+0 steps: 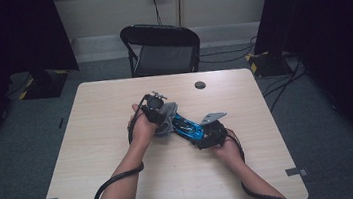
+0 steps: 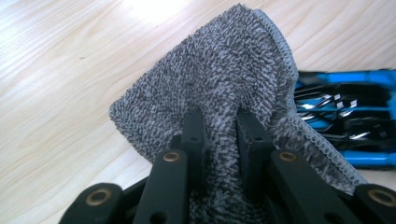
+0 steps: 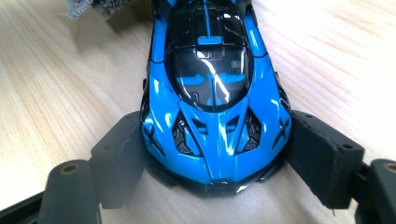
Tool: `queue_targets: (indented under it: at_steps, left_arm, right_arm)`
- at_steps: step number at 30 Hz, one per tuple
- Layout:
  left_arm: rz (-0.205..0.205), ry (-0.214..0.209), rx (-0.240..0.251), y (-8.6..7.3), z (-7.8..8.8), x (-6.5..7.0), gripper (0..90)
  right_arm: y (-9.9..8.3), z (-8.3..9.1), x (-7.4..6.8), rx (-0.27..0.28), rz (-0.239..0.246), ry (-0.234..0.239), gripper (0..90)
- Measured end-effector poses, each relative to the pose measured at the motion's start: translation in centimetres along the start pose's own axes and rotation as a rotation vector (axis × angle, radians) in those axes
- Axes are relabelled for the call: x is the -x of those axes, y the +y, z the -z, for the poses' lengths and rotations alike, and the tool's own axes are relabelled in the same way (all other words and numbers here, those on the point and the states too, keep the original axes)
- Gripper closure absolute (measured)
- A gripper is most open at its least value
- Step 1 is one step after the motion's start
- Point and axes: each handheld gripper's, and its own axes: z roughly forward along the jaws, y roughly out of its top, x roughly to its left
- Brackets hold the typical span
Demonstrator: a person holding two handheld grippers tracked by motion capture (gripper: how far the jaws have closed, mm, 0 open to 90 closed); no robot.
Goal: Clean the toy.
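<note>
The high view looked forward and down from above the person's side, taking in the whole worktop [image 1: 124, 186] mid-frame with a chair [image 1: 161, 48] beyond it. The left gripper view rode on the left tool [image 2: 219, 135], very close to a grey cloth [image 2: 219, 70], with a blue toy car [image 2: 345, 121] at its right edge. The right gripper view sat just as near on the right tool [image 3: 210, 154], facing along the same car [image 3: 212, 102]; the cloth [image 3: 93, 7] showed at its upper left.

No text, label, brand, number or sign can be read in any of the views. No lettering is seen on the car [image 3: 215, 93], the cloth [image 2: 219, 79] or the worktop [image 1: 118, 136]; yellow-and-black hazard striping is seen on the stand bases [image 1: 256, 63], without words.
</note>
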Motion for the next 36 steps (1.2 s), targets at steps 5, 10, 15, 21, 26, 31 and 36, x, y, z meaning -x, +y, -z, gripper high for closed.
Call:
queue_targets:
  at_steps: [5, 10, 15, 21, 26, 31, 36]
  left_arm:
    - [0.036, -0.001, 0.004, -0.6, -0.2, -0.7, 75.8]
    - [0.053, -0.001, 0.002, -1.2, 0.0, -1.3, 75.9]
    - [0.060, 0.006, 0.001, -1.7, 0.1, -1.8, 75.9]
    - [0.077, 0.016, -0.014, -2.9, 0.5, -2.7, 76.0]
    - [0.070, 0.017, -0.007, -4.1, 1.5, -3.1, 76.0]
    - [0.045, -0.006, 0.023, -5.0, 3.1, -2.5, 75.9]
    - [0.019, -0.020, 0.018, -6.4, 3.6, -1.6, 75.8]
  right_arm:
    - [0.0, 0.0, 0.0, 0.000, 0.001, 0.000, 23.8]
    - [0.0, 0.0, 0.0, 0.000, 0.000, -0.001, 23.8]
    - [0.0, 0.0, 0.0, 0.000, 0.000, -0.001, 23.7]
    - [0.0, 0.0, 0.0, -0.001, 0.001, 0.000, 23.8]
    - [0.0, 0.0, 0.0, -0.001, 0.000, 0.000, 23.7]
    - [0.0, 0.0, 0.0, -0.001, -0.002, -0.001, 23.7]
    - [0.0, 0.0, 0.0, -0.002, -0.005, -0.002, 23.1]
